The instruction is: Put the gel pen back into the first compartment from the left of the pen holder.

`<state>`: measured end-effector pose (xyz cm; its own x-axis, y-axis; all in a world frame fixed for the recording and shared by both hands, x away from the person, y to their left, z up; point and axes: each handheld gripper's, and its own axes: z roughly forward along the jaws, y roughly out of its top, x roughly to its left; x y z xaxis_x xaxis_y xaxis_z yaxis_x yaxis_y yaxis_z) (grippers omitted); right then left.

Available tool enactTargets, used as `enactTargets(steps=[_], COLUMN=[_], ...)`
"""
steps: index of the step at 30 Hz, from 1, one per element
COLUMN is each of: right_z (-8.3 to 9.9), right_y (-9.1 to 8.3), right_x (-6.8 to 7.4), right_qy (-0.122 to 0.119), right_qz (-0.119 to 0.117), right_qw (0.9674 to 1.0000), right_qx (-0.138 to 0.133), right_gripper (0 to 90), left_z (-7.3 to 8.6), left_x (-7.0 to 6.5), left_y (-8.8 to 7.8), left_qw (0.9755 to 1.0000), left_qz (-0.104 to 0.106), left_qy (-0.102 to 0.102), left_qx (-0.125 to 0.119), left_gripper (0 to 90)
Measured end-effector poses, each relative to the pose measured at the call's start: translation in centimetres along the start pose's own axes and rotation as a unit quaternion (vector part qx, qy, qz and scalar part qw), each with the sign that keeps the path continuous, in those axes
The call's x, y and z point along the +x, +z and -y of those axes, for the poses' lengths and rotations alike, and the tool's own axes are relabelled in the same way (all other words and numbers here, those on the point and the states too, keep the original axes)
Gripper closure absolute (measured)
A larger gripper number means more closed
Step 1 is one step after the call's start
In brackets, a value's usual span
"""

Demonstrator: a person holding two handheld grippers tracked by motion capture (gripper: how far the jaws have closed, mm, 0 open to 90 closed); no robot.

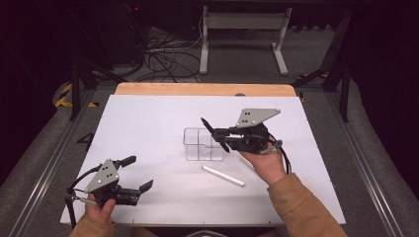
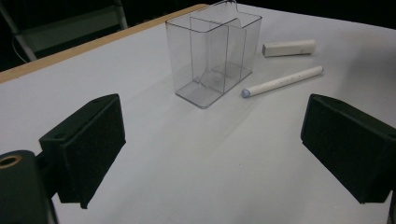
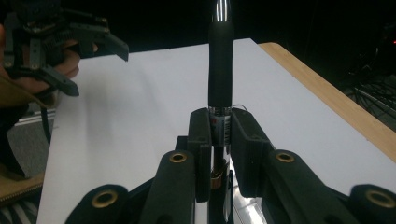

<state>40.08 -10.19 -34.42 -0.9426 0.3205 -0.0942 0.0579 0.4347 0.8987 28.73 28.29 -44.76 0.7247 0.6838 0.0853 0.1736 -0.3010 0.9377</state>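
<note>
A clear plastic organiser box (image 1: 202, 144) with compartments stands upright mid-table; in the left gripper view the box (image 2: 212, 51) is ahead of the jaws. My right gripper (image 1: 222, 134) hovers at the box's right side, shut on a black pen (image 1: 208, 126) that sticks out over the box. In the right gripper view the pen (image 3: 220, 56) rises from between the pads of that gripper (image 3: 219, 126). A white pen (image 1: 223, 176) lies on the table in front of the box. My left gripper (image 1: 139, 173) is open near the front left edge, nothing between its jaws (image 2: 210, 149).
A short white stick (image 2: 288, 47) lies beyond the white pen (image 2: 282, 81), to the right of the box. The white table top (image 1: 148, 123) ends in a wooden strip (image 1: 197, 89) at the far side. Cables and a desk frame (image 1: 242, 29) lie on the floor beyond.
</note>
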Motion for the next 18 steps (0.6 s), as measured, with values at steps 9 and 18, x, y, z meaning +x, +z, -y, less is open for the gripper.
enactTargets(steps=[9, 18], right_z=[-0.1, -0.5], right_y=[1.4, 2.9], right_x=[-0.6, -0.7], right_qy=[0.024, 0.024], right_qz=[0.005, 0.015], right_qw=[0.9991, 0.9983], right_qx=[-0.034, -0.052], right_gripper=[78.9, 78.9], left_z=[0.0, 0.0], left_x=[0.0, 0.0], left_y=[0.0, 0.0], left_qw=[1.0000, 1.0000], left_qz=[0.001, 0.002], left_qy=[0.002, 0.002], left_qx=[0.000, 0.000], left_gripper=[7.0, 7.0])
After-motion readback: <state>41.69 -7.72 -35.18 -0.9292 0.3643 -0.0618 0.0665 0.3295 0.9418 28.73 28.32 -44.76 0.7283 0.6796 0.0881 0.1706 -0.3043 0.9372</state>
